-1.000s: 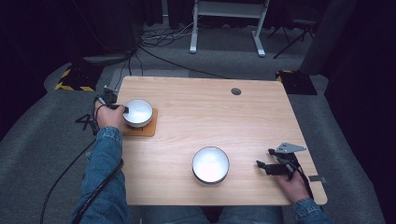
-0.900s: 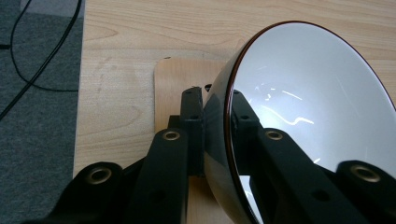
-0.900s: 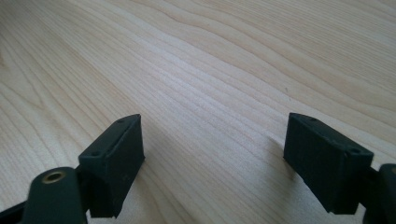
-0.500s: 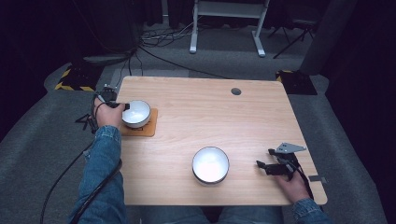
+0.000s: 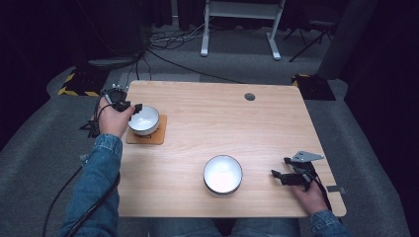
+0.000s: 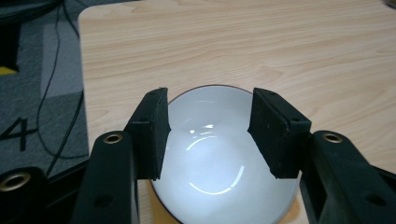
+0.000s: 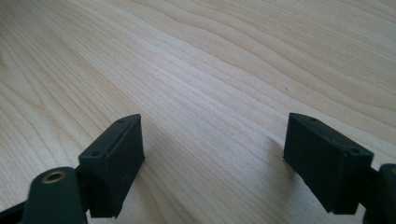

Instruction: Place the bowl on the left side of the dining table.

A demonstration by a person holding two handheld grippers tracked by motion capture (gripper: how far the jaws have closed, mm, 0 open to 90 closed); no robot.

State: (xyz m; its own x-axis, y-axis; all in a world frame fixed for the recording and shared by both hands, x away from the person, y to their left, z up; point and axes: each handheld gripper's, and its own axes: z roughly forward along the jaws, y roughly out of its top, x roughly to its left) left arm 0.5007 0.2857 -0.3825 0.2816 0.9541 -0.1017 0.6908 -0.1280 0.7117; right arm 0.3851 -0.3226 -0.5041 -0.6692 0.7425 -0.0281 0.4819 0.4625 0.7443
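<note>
A white bowl (image 5: 144, 120) sits on a brown square mat (image 5: 159, 134) near the table's left edge. My left gripper (image 5: 134, 107) hovers just above the bowl's left rim. In the left gripper view the bowl (image 6: 219, 163) lies below the gripper (image 6: 208, 121), whose jaws have just been opening and stand apart with nothing pressed between them. A second white bowl (image 5: 223, 174) rests near the front edge at the middle. To its right my right gripper (image 5: 277, 175) lies low over the table, and in its own view it (image 7: 215, 140) is wide open over bare wood.
The wooden table (image 5: 222, 123) has a round grey cable hole (image 5: 249, 97) at the back right. Cables (image 5: 163, 47) and a white table frame (image 5: 239, 24) lie on the floor beyond. A black cable (image 5: 64, 195) trails from the left gripper off the table's left side.
The left hand has let go of the bowl's left rim and lifted a little; the bowl stays on its mat. The right hand and the front bowl have not moved.
</note>
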